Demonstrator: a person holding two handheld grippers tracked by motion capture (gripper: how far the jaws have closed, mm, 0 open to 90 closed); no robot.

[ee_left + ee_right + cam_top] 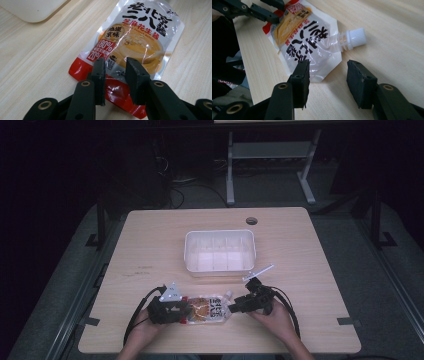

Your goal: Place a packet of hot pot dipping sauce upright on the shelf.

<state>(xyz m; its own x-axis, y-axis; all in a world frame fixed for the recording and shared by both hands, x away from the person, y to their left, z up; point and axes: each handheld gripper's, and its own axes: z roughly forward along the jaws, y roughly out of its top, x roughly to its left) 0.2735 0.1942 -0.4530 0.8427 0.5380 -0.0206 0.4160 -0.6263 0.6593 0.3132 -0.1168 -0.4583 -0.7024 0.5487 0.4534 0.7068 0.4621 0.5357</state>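
Note:
A clear sauce pouch (210, 309) with orange and red print lies flat near the table's front edge, its white screw cap (229, 294) pointing right. In the left gripper view my left gripper (115, 67) is shut on the red bottom edge of the pouch (140, 37), which is wrinkled between the jaws. From above, the left gripper (186, 312) meets the pouch's left end. My right gripper (328, 72) stands open just short of the pouch's (307, 37) spout corner, with bare table between its pads. The cap (355, 37) lies beyond the jaws. The right gripper (234, 309) sits at the pouch's right end.
A white plastic bin (220, 232) with inner dividers stands at the table's middle, behind the pouch. A thin white strip (258, 272) lies by its front right corner. A cable hole (251, 220) sits near the far edge. The bin's corner (30, 10) shows beyond the left gripper.

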